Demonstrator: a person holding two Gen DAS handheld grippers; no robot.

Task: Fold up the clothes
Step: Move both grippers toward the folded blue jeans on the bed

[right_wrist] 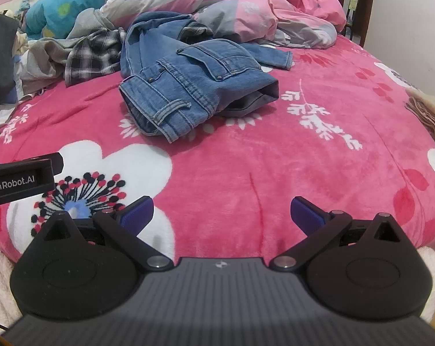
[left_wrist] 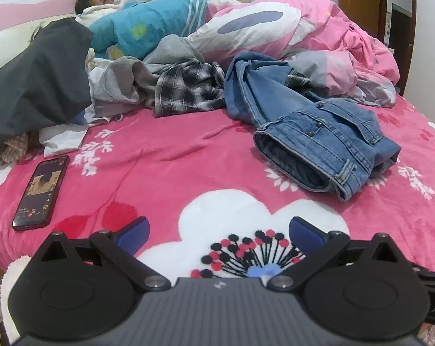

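Jeans (left_wrist: 318, 132) are lying crumpled on the pink blanket (left_wrist: 165, 173), just in front of the pink duvet (left_wrist: 275, 28), with a plaid shirt (left_wrist: 185, 86) beside them. Both the left hand-held gripper (left_wrist: 218, 235) and the right hand-held gripper (right_wrist: 221, 213) are spread wide, grabbing nothing, well short of the jeans. A phone (left_wrist: 40, 191) sits off to their left.
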